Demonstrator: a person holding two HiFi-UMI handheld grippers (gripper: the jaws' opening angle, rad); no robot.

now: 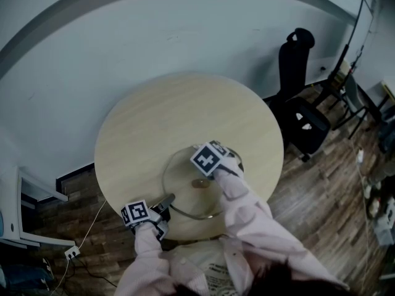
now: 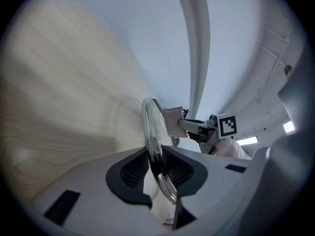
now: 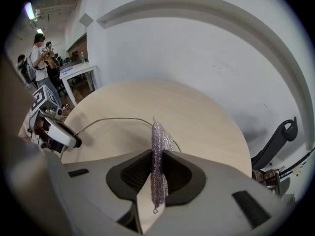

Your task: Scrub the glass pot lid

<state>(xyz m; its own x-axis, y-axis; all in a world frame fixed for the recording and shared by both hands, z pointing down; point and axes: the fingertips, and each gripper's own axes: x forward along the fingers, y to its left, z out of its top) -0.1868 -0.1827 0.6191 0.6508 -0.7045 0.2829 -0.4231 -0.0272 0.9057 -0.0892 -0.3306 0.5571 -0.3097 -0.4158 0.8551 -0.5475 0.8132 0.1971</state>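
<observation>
Both grippers are loaded: your left gripper point(image 2: 155, 168) clamps the near rim of the glass pot lid point(image 1: 184, 179) on the table point(image 1: 166, 113); your right gripper point(image 3: 157, 173) pinches the scrub pad point(image 3: 159, 149) over the lid's middle.

i see open table point(image 1: 160, 116) top beyond and to the left of the glass lid point(image 1: 182, 187), so there is room to pass there. the wall point(image 1: 185, 23) closes the far side, and a black chair point(image 1: 305, 123) stands near the right edge.
</observation>
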